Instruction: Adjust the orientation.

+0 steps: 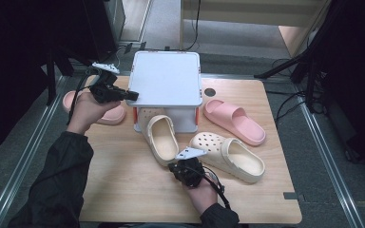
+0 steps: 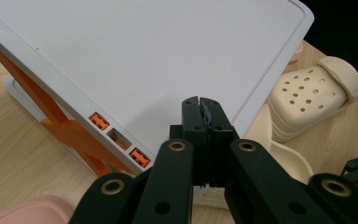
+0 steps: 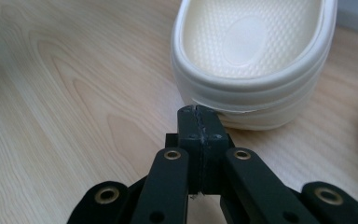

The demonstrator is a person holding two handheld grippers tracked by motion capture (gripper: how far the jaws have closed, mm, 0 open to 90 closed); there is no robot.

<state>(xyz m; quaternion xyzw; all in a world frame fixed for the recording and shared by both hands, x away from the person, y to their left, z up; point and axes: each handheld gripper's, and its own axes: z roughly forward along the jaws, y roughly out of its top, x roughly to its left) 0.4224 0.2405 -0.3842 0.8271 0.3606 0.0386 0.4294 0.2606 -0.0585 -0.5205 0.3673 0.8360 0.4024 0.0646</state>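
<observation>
A: Right, cream clog (image 3: 254, 51) sits mid-table, heel toward the near edge, toe tucked under the white shelf (image 1: 165, 78).
B: And the right gripper (image 3: 198, 116)?
A: Just near of that heel, jaws pressed together, gripping nothing.
B: Left gripper (image 2: 200, 106)?
A: Also closed and empty, over the shelf's left edge.
B: Surroundings?
A: Pale wood table (image 1: 123, 175), second clog (image 1: 230, 156) right, pink slides (image 1: 235, 121) either side, grey floor around.

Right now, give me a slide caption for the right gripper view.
Shut right gripper poised at the heel of a cream foam clog on the light wooden table.
</observation>
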